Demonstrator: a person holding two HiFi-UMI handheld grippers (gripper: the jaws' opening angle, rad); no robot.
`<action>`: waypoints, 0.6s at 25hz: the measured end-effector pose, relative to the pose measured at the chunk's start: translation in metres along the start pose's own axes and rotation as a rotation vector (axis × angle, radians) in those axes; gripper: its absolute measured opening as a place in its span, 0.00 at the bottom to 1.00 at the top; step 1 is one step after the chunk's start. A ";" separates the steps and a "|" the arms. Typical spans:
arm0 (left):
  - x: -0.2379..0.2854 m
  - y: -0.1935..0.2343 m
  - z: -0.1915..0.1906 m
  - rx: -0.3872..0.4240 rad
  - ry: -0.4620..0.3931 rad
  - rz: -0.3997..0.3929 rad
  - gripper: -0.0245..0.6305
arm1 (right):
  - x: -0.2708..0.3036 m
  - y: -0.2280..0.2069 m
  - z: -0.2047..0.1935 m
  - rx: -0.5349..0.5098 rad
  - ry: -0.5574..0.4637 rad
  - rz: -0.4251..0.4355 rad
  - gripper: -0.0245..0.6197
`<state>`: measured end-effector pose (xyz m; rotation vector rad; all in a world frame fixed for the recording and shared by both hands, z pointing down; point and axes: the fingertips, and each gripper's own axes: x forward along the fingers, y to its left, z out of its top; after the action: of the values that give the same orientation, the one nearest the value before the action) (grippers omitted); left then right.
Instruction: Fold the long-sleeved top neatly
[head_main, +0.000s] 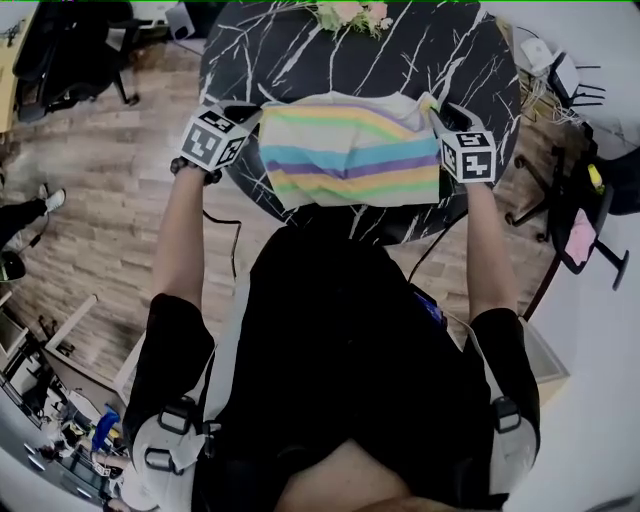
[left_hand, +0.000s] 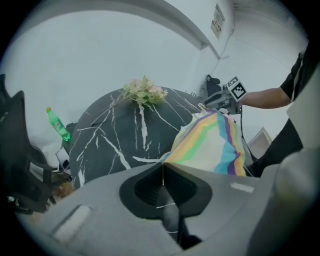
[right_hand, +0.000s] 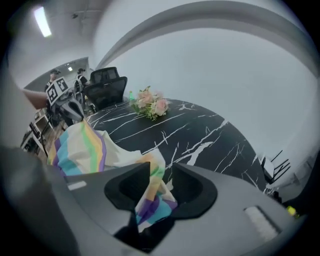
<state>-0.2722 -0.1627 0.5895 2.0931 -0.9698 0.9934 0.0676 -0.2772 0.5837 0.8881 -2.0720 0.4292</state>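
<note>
The long-sleeved top (head_main: 350, 150), striped in cream, yellow, green, blue and purple, hangs stretched between my two grippers over the near edge of the black marble table (head_main: 300, 50). My left gripper (head_main: 252, 114) is shut on the top's left upper corner; in the left gripper view the jaws (left_hand: 163, 167) meet on a thin fabric edge, and the top (left_hand: 215, 145) spreads away to the right. My right gripper (head_main: 436, 110) is shut on the right upper corner. In the right gripper view, bunched fabric (right_hand: 152, 195) fills the gap between its jaws (right_hand: 157, 182).
A bunch of pale flowers (head_main: 350, 15) lies at the table's far edge. A green bottle (left_hand: 59, 125) stands beyond the table to the left. Office chairs stand at the left (head_main: 70, 50) and the right (head_main: 580, 230) on the wooden floor.
</note>
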 end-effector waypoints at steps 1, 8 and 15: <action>0.000 0.006 0.000 -0.023 -0.010 0.031 0.06 | 0.004 -0.001 0.000 0.034 0.009 0.015 0.25; 0.004 0.026 -0.003 -0.141 -0.033 0.072 0.06 | 0.022 -0.002 -0.002 0.173 0.032 0.042 0.12; 0.001 0.041 -0.001 -0.138 -0.034 0.133 0.06 | 0.005 -0.026 0.009 0.213 -0.072 -0.018 0.07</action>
<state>-0.3059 -0.1841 0.6000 1.9579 -1.1741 0.9311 0.0795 -0.3027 0.5826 1.0599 -2.1098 0.6254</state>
